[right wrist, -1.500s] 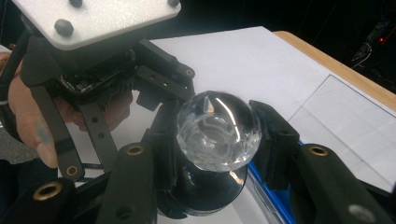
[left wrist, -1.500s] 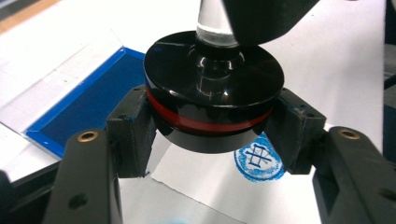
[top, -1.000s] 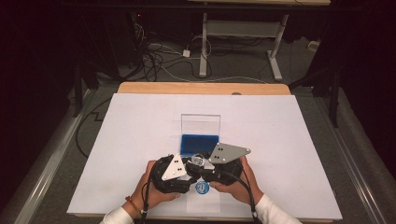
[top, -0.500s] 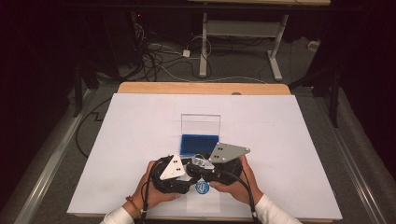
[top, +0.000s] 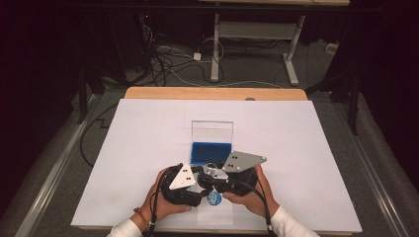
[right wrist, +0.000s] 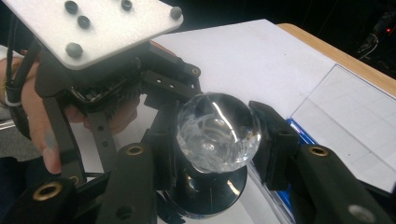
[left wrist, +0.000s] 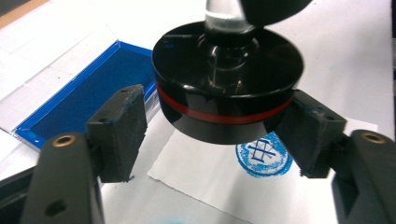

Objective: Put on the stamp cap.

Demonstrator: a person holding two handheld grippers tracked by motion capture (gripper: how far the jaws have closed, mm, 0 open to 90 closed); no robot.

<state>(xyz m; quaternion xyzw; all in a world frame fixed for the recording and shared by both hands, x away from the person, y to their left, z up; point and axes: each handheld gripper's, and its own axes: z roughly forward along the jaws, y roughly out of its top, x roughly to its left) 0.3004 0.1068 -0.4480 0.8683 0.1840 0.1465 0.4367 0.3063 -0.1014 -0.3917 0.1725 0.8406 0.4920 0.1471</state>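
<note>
Stamp [top: 211, 174] first: from the high view I see it near my edge of the white sheet [top: 148, 138] that covers the table, between my two grippers, with its clear knob catching light. My left gripper [top: 197, 183] and right gripper [top: 217, 181] meet there, each with a grey plate on top. Just beyond them lies the blue ink pad [top: 211, 152], its clear lid [top: 212, 131] standing upright behind it. A round blue print [top: 214, 198] sits on a paper slip [top: 215, 212] right below the grippers.

From the left gripper view, the stamp's black disc base [left wrist: 227, 79], ringed by a red band, hangs above the paper slip [left wrist: 201, 172] and between my jaws. These jaws have just been opening; the left pad [left wrist: 119, 130] now stands clear of the disc, while the right one sits right at its rim, and I cannot tell if it touches. Under the disc is the blue print [left wrist: 264, 156], and the ink pad [left wrist: 81, 100] lies to the left.

From the right gripper view, my jaws are clamped on the clear ball knob [right wrist: 218, 130], one pad on each side. The black base [right wrist: 205, 189] shows beneath it. My left hand [right wrist: 39, 109] and its gripper sit just behind, and the ink pad's lid [right wrist: 345, 121] lies to the right.
</note>
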